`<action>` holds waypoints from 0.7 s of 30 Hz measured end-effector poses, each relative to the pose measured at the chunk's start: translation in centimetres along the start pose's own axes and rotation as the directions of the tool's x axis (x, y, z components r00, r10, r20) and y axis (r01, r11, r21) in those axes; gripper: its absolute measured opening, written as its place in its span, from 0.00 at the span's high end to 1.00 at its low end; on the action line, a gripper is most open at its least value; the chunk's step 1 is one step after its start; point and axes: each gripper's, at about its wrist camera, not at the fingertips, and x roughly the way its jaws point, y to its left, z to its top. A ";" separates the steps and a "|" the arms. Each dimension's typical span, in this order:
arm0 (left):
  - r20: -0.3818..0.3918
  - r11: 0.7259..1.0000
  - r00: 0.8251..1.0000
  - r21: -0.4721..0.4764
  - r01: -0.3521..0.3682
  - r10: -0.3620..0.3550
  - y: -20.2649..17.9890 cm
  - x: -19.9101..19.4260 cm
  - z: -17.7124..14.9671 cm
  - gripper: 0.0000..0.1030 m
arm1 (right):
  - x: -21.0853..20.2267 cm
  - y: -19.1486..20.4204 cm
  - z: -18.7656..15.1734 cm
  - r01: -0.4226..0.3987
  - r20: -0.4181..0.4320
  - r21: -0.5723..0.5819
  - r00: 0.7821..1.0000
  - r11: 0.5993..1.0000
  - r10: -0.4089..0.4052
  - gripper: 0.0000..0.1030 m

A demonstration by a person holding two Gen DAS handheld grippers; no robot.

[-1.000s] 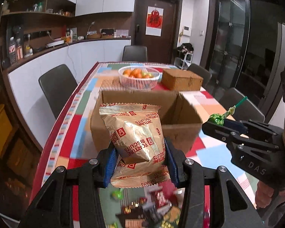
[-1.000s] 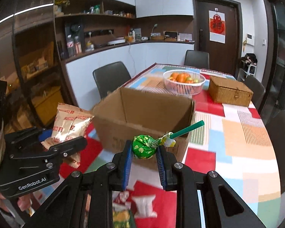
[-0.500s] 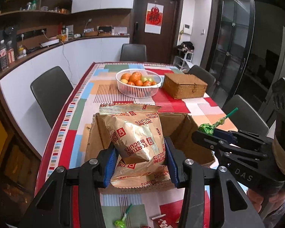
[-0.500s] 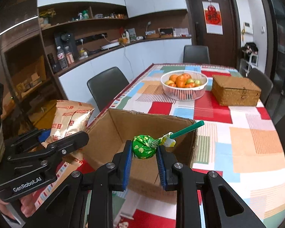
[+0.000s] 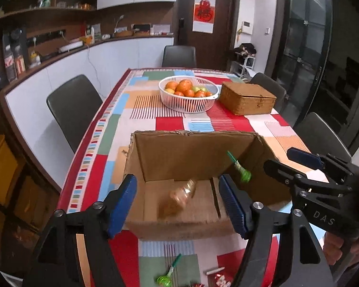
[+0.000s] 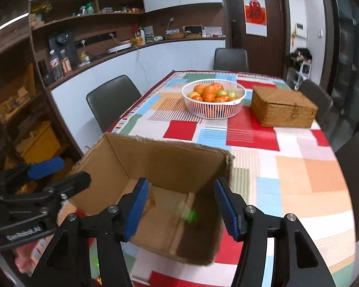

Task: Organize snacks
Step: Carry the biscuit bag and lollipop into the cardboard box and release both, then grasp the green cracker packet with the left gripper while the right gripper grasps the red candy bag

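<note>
An open cardboard box (image 5: 191, 155) stands on the patchwork tablecloth; it also shows in the right wrist view (image 6: 160, 157). My left gripper (image 5: 178, 202) is open above the box's near edge. A gold biscuit packet (image 5: 179, 197) is a blur inside the box. My right gripper (image 6: 183, 209) is open over the box; it shows at the right of the left wrist view (image 5: 289, 161). A green lollipop (image 5: 241, 171) is in the air inside the box, blurred in the right wrist view (image 6: 191, 216).
A white fruit basket (image 5: 189, 93) and a wicker box (image 5: 247, 98) stand further back on the table. Another green lollipop (image 5: 166, 278) and small wrapped sweets (image 5: 219, 281) lie in front of the box. Dark chairs (image 5: 71, 102) surround the table.
Both grippers have opened over the box. The biscuit packet has left the left gripper and the lollipop the right; both are dropping into the box.
</note>
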 end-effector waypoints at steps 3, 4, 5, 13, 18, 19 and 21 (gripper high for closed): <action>0.031 1.000 1.000 0.023 0.004 -0.005 -0.4 -1.9 -0.9 0.29 | -1.8 0.5 -0.8 -0.003 0.021 -0.030 1.000 1.000 0.004 0.44; 0.039 1.000 0.999 0.031 0.008 -0.009 -0.5 -2.4 -1.2 0.29 | -2.3 0.6 -1.1 0.001 0.027 -0.037 1.000 0.999 0.001 0.44; 0.050 0.999 0.999 0.039 0.014 -0.016 -0.8 -3.1 -1.6 0.29 | -3.1 0.8 -1.6 0.004 0.037 -0.047 0.999 0.999 -0.002 0.44; 0.080 0.995 0.995 0.083 0.058 -0.065 -2.5 -7.0 -4.7 0.27 | -7.8 1.2 -4.1 0.015 0.090 -0.077 0.996 0.997 -0.008 0.44; 0.081 0.992 0.993 0.106 0.075 -0.083 -3.3 -8.5 -6.6 0.26 | -9.8 1.5 -6.0 0.016 0.092 -0.086 0.996 0.996 -0.008 0.44; 0.079 0.990 0.993 0.119 0.074 -0.084 -3.6 -8.8 -7.1 0.26 | -10.1 1.5 -6.5 0.014 0.087 -0.086 0.996 0.996 -0.006 0.44; 0.077 0.988 0.994 0.140 0.069 -0.080 -4.1 -9.3 -8.0 0.25 | -10.4 1.5 -7.3 0.008 0.072 -0.086 0.997 0.996 -0.002 0.44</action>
